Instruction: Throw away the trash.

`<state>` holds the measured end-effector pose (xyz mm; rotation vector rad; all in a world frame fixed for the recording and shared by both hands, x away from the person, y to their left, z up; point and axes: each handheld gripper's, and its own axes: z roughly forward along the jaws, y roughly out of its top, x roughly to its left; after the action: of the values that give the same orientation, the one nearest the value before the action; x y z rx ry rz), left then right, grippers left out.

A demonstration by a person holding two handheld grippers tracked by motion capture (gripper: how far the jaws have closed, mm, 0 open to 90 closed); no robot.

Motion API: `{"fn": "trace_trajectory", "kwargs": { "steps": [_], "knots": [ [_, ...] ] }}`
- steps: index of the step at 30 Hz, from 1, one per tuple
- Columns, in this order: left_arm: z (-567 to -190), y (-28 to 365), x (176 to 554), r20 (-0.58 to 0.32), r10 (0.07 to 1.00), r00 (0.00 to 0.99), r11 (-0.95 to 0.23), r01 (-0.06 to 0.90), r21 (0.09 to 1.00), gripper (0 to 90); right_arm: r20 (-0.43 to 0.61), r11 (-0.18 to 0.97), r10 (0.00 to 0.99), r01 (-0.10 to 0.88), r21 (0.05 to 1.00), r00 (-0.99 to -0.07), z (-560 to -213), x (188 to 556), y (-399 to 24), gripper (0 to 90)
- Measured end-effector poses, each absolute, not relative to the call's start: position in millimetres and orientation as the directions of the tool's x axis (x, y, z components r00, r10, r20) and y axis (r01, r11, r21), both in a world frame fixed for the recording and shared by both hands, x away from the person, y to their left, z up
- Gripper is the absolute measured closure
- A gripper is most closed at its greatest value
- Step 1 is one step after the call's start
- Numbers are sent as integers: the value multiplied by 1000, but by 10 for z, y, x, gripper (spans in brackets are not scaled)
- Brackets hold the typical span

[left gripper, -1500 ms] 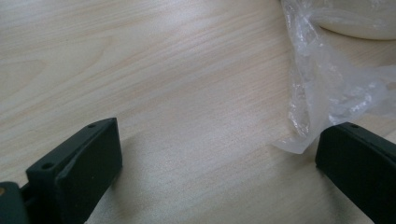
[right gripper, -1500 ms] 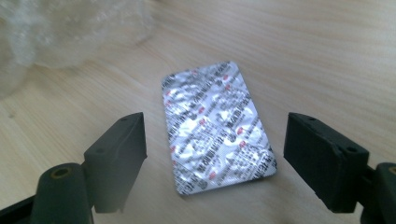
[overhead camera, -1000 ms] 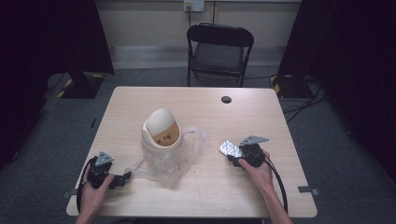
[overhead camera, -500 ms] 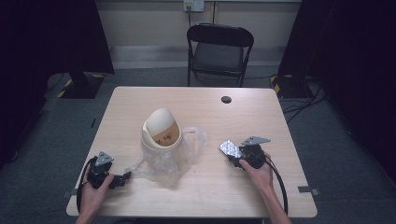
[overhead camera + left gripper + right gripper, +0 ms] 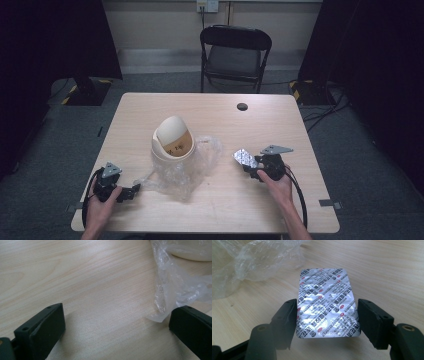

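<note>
**Tongs: left spread on the table, right clamped on a blister pack**

Left gripper point(image 5: 131, 192) sits near the table's point(image 5: 210, 102) front-left corner, held low in the person's left hand point(image 5: 100, 207). Its 2 jaws stand well apart with bare wood between them, as the left gripper view shows; the right-hand jaw is just beside a loose corner of the clear plastic bag point(image 5: 172, 290), and whether they touch cannot be told. Left of this gripper the table edge is close, with little room that way.

Next comes the bag point(image 5: 187, 167), crumpled around the foot of a cream swing-lid bin point(image 5: 172, 140) that stands upright near the table's middle. The bin's opening faces the person.

Right of the bag lies a strip of bare wood, then the foil blister pack point(image 5: 245, 159). Right gripper point(image 5: 250, 167), in the person's right hand point(image 5: 277, 182), is clamped on it: in the right gripper view the 2 jaws press the pack's point(image 5: 327, 301) long side edges near its close end. The pack's long axis runs along the gripper, with its free end pointing away towards the bag and bin, foil side up, held near level.

Behind it the tabletop is open as far as a small black disc point(image 5: 242, 106) near the far edge. To the right, some bare wood remains before the table's right edge.
</note>
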<state>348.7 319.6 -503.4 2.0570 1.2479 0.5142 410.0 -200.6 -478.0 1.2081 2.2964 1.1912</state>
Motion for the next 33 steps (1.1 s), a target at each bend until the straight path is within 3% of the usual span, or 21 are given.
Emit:
{"fn": "trace_trajectory", "kwargs": {
  "steps": [33],
  "knots": [
    [-5034, 3195, 3487, -9, 885, 465, -319, 622, 715, 0, 141, 300, 685, 453, 839, -714, -4145, 3938, -1631, 341]
  ]
}}
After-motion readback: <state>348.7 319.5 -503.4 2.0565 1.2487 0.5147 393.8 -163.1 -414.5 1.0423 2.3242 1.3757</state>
